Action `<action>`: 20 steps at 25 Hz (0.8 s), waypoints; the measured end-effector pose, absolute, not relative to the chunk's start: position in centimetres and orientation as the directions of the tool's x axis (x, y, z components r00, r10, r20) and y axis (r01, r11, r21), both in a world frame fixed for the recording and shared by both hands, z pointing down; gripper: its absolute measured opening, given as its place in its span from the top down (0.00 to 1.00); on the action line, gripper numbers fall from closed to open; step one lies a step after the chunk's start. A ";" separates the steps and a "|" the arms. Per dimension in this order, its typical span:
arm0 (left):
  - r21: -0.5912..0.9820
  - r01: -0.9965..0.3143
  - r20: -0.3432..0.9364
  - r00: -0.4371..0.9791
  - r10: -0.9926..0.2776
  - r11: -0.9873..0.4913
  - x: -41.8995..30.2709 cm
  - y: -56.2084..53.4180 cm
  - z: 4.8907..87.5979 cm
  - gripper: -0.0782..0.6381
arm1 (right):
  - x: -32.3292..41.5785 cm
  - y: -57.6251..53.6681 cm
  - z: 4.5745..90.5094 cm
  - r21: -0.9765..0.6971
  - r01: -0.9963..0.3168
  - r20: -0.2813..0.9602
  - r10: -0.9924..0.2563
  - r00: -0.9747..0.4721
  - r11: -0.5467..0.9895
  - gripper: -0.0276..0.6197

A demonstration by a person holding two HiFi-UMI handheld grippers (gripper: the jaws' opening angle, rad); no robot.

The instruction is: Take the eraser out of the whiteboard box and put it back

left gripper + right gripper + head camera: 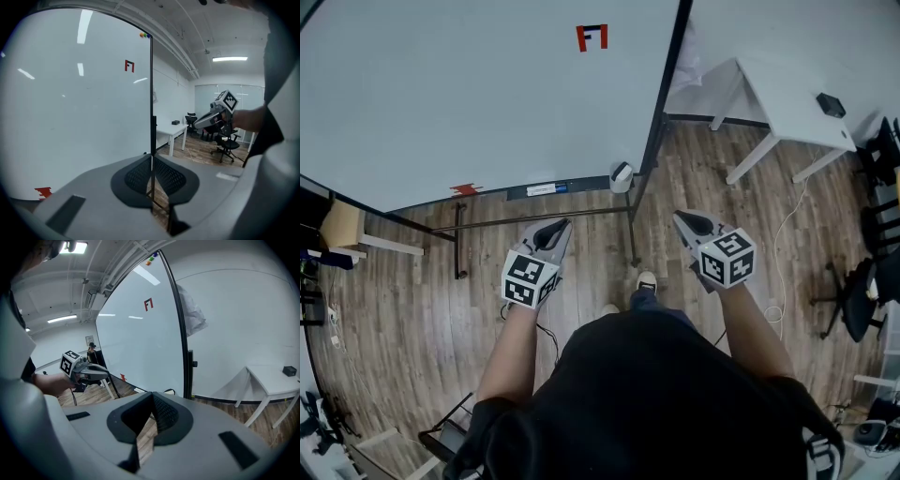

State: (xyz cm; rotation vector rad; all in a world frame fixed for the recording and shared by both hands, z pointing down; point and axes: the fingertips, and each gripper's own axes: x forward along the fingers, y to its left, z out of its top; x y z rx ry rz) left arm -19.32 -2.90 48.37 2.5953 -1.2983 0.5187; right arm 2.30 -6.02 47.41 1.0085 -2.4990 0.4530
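Wood planks of the floor (403, 300) run under a big whiteboard (469, 103) on a dark metal stand. 1 red mark (592, 37) sits high on the board. Along its bottom rail lie a red piece (466, 189) and a white-and-blue strip (546, 188). At the rail's right end, just beside the stand's post, hangs the round box (622, 178). A dark shape shows in its mouth, probably the eraser (622, 172), though it is too small to be sure.

Left claw (563, 224) is held out before the person's body, pointing toward the board and slightly down. Its jaws are together with nothing between them. Right claw (680, 217) is level with it and well apart to the right, pointing the same way, its jaws likewise closed tip to tip and empty. Both are near the box yet clear of it, and the box lies between and beyond their tips. 1 shoe (647, 280) shows on the floor between the arms.

Right of the board stands a white bench (787, 112) with a small black thing (830, 104) on it. Dark office chairs (862, 300) stand at the right edge.
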 end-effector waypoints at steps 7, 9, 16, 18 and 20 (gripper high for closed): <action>0.015 -0.813 0.393 0.540 -0.744 -0.582 -18.5 -5.1 48.3 0.87 | 3.0 -8.5 47.6 -0.147 -0.700 0.488 -0.564 -0.666 0.699 0.96; 0.017 -0.815 0.396 0.537 -0.745 -0.579 -18.3 -5.6 48.4 0.87 | 3.0 -9.2 47.8 -0.147 -0.694 0.490 -0.557 -0.670 0.705 0.96; 0.028 -0.814 0.402 0.541 -0.739 -0.580 -17.4 -7.3 48.8 0.87 | 3.3 -10.8 48.4 -0.154 -0.679 0.504 -0.534 -0.679 0.718 0.96; 0.026 -0.815 0.405 0.539 -0.739 -0.579 -17.2 -7.9 49.0 0.87 | 3.4 -11.2 48.7 -0.158 -0.677 0.510 -0.528 -0.679 0.719 0.96; 0.023 -0.815 0.408 0.536 -0.739 -0.579 -17.2 -8.4 49.2 0.87 | 3.4 -11.5 49.0 -0.161 -0.675 0.513 -0.523 -0.681 0.720 0.96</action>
